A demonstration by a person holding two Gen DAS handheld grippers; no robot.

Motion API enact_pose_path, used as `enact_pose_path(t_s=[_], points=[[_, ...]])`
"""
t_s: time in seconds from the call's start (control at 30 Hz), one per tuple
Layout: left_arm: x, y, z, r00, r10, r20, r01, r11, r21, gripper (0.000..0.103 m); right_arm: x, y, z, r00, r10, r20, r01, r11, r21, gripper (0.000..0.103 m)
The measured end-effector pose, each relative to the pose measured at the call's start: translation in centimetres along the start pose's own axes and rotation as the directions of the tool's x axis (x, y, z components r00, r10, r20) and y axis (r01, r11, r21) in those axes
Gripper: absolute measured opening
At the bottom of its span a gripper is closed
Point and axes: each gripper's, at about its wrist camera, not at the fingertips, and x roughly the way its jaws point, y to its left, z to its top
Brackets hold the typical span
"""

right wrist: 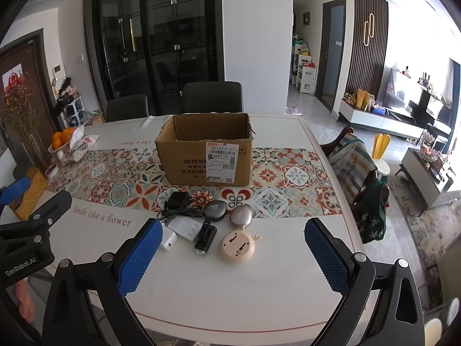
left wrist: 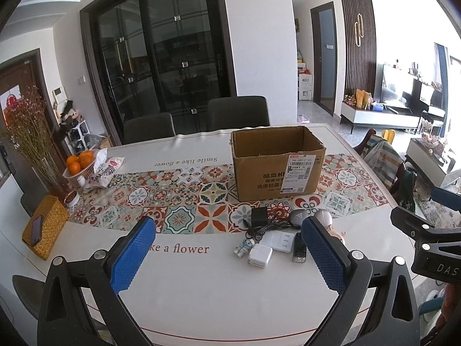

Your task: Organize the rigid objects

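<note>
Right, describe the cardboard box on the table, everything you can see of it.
The cardboard box is plain brown corrugated card, upright, its top open with ragged, torn edges. A white shipping label and dark printed characters mark the near face. It stands on the patterned runner, apart from the small items in front. Its floor is hidden from both views.

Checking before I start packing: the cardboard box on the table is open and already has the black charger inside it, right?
Not quite. The cardboard box is open, but the black charger lies on the table in front of it, among the other small items. The right wrist view shows this.
</note>
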Motion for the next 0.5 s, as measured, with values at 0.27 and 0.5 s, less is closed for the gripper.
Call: enact_pose_path(t_s=[0.27,0.5], points=[[0.0,-0.2,-0.2,1.0,-0.003,-0.003,0.003,1.0,0.0,0.103,0.5,-0.3,-0.5,1.0,0.001,-0.004,-0.001,1.0,0.002,0.1],[1.2,0.3,-1.5,0.999,-0.028,-0.034,0.028,1.0,0.001,0.103,1.5,-0.1,-1.2,0.999,-0.003,-0.034,0.004,1.0,0.006,0.1]])
